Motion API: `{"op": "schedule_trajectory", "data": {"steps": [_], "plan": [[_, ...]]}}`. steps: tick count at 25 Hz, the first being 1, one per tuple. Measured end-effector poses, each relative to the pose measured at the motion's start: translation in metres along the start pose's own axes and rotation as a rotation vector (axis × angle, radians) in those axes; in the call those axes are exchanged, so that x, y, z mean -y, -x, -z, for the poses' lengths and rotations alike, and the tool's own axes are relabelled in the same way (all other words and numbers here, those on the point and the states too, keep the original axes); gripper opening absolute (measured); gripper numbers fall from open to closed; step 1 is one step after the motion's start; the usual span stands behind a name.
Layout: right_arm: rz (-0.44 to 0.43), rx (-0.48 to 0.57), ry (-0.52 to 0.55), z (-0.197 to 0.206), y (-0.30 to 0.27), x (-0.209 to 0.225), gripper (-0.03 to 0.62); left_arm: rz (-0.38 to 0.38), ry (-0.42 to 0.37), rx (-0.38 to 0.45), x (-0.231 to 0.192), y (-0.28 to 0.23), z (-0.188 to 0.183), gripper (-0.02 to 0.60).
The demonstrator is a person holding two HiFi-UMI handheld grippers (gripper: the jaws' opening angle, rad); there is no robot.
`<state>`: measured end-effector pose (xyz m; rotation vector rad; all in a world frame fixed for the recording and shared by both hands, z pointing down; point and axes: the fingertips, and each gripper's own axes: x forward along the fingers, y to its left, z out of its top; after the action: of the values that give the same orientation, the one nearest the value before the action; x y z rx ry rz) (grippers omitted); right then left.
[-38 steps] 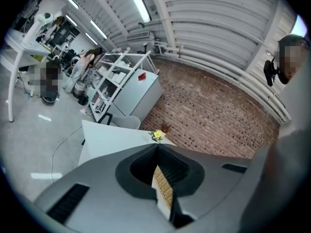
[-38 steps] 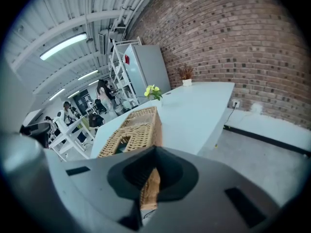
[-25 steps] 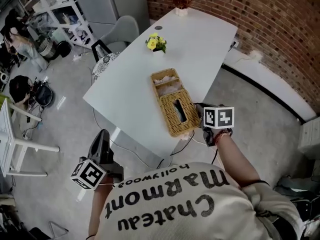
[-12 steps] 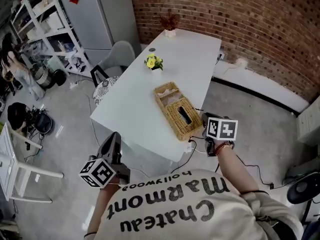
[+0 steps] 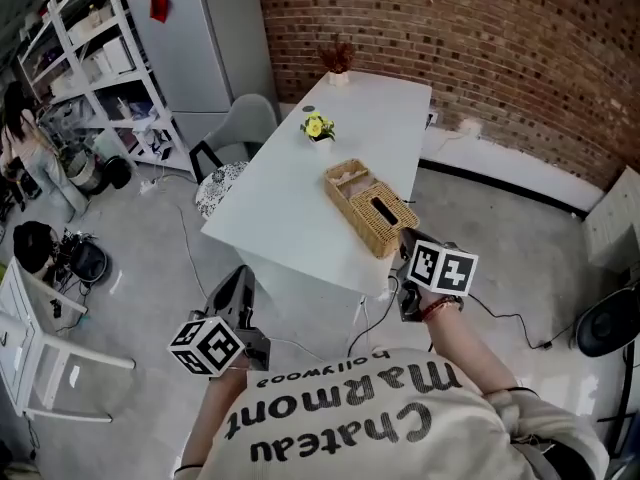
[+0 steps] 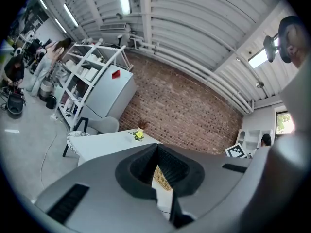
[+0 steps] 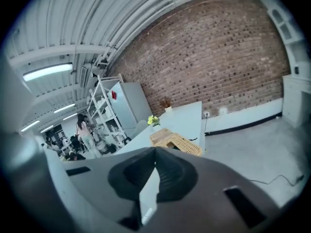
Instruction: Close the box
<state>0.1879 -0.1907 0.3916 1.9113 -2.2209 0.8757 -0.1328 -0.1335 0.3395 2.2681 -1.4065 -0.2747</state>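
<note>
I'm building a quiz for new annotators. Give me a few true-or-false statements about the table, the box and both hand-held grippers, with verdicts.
1. The wicker box stands on the white table. True.
2. The right hand-held gripper grips the box. False: its jaws have just closed on nothing, apart from the box.
3. Yellow flowers stand on the table beyond the box. True.
4. The left hand-held gripper rests on the table. False: it is held over the floor, clear of the table.

Wicker box (image 5: 371, 208) lies on white table (image 5: 290, 200).
</note>
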Motion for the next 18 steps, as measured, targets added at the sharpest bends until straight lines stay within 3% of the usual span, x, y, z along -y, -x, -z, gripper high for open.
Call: {"op": "schedule_trajectory", "data": {"steps": [4,9,18], "plan": [[0.014,0.072,-0.017,0.011,0.040,-0.023,0.003,0.044,-0.030,-0.032,0.004,0.026,0.003,0.002],[0.009,0.080,0.023,0.043,0.063,-0.042,0.003,0.047,-0.103,-0.066,-0.004,0.050,0.015,0.002],[0.012,0.088,-0.026,0.071,0.082,-0.051,0.003,0.057,-0.060,-0.119,-0.015,0.072,0.036,0.002]]}}
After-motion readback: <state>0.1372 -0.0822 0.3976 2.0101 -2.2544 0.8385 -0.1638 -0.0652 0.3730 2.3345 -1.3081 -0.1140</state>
